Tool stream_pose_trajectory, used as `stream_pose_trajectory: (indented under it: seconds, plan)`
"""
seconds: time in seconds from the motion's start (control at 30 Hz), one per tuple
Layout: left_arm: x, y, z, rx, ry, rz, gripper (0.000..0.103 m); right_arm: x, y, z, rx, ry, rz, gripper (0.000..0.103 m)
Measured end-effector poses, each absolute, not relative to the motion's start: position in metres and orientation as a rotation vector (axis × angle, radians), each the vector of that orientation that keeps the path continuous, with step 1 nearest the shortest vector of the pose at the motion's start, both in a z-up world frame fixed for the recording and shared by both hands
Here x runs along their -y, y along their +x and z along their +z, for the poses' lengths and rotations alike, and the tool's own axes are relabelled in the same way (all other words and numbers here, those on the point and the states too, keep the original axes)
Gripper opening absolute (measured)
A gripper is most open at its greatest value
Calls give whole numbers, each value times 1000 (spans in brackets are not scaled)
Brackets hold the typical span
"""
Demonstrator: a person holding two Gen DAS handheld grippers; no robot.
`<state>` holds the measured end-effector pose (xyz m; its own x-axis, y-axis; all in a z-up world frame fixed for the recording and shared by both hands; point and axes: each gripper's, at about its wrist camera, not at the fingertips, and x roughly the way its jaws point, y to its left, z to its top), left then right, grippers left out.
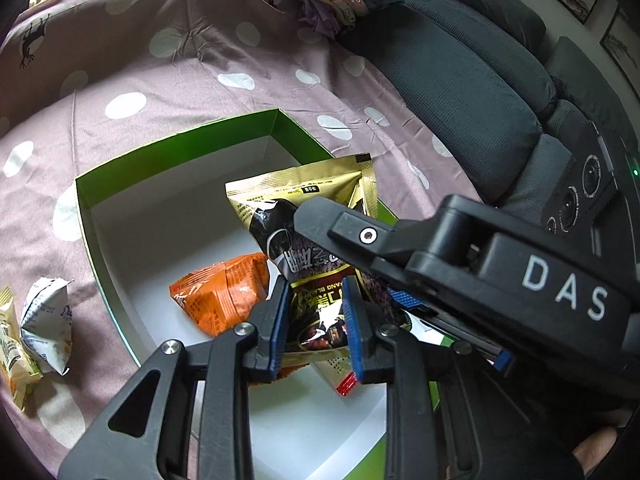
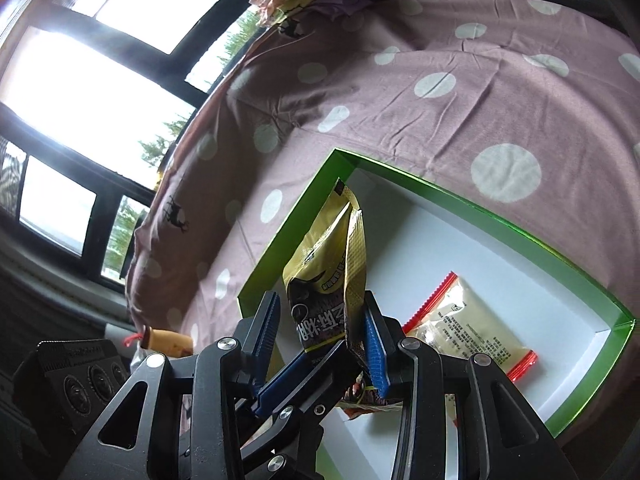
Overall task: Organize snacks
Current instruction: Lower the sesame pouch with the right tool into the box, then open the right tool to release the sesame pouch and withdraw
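Clamping both my left gripper and right gripper on the gold-and-black snack pouch, I hold it over the green-walled box, above the orange packet inside.

Daylight pouring from the window at my right, its panes blown out to white glare, soft shadows inside the green box below it, my near jaws slightly soft, strong fisheye bending and dark vignetted corners around both views
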<state>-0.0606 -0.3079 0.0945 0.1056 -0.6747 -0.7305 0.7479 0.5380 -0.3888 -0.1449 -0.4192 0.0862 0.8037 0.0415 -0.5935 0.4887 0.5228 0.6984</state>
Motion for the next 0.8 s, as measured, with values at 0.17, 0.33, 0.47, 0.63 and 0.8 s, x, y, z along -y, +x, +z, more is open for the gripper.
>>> stream_pose_trajectory:
  seconds: [0.17,0.33,0.47,0.63,0.8]
  plan:
    - [309,-61,93,-1039,76,-1059,24,420,-145,84,-614,995,-306,43]
    - [311,-56,86,-1083,61,-1047,24,421,-143,81,-646,985,-355,44]
    - [311,-55,82,-1094,47,-1039,24,424,-142,75,-679,988,-390,45]
    - [301,-57,91,-1055,38,-1009,27,422,-147,80,-658,967,-414,44]
    - [276,-59,106,-995,20,-974,40,415,-155,97,-593,925,-427,48]
